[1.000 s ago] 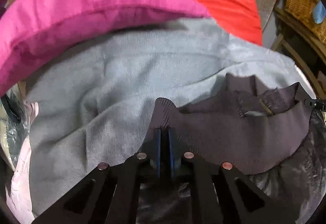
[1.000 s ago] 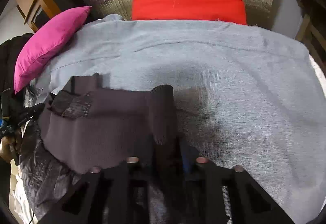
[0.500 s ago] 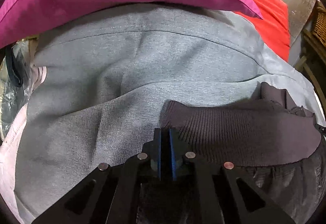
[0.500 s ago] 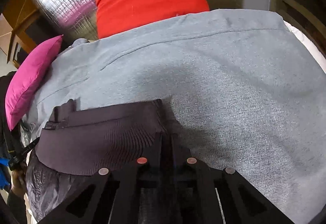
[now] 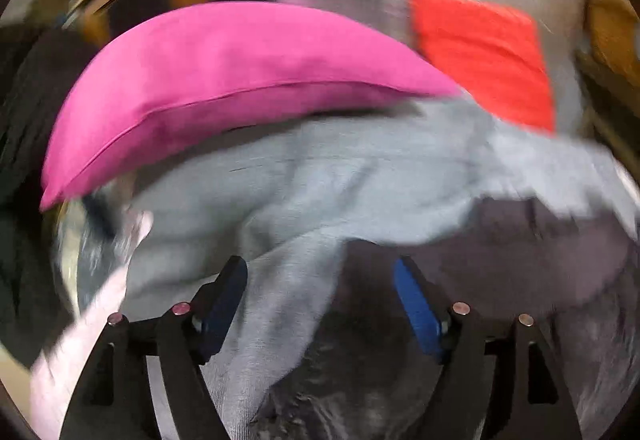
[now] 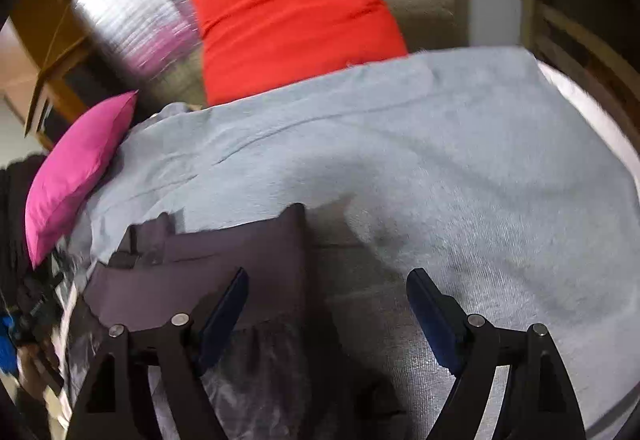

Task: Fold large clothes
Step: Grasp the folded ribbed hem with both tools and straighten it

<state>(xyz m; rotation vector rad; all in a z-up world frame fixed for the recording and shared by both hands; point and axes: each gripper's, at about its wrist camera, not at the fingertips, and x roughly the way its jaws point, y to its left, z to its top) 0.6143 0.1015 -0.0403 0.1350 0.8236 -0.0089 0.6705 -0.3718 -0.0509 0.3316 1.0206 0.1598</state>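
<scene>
Release of the folded hem. Both grippers, which a second ago were clamped on the ribbed hem of the dark jacket, have just been opening. The left gripper now stands with its blue pads wide apart, nothing pressed between them; the right gripper likewise has its jaws spread, with cloth lying below the gap but untouched by either pad.

The jacket lies on the grey sweatshirt-knit cloth that covers the seat, its ribbed band turned up over the shinier quilted body, near the front edge. The pink cushion sits at the left end and the red cushion leans on the silver quilted backrest.

The left wrist view is smeared by motion, so the exact lie of the hem there is uncertain; it appears to rest just right of the open jaws. Half a second ago the hem filled that view closer up, which suggests the left hand has drawn back.

Judgement: one fold has been laid down and let go; the next grasp points are not yet taken.
</scene>
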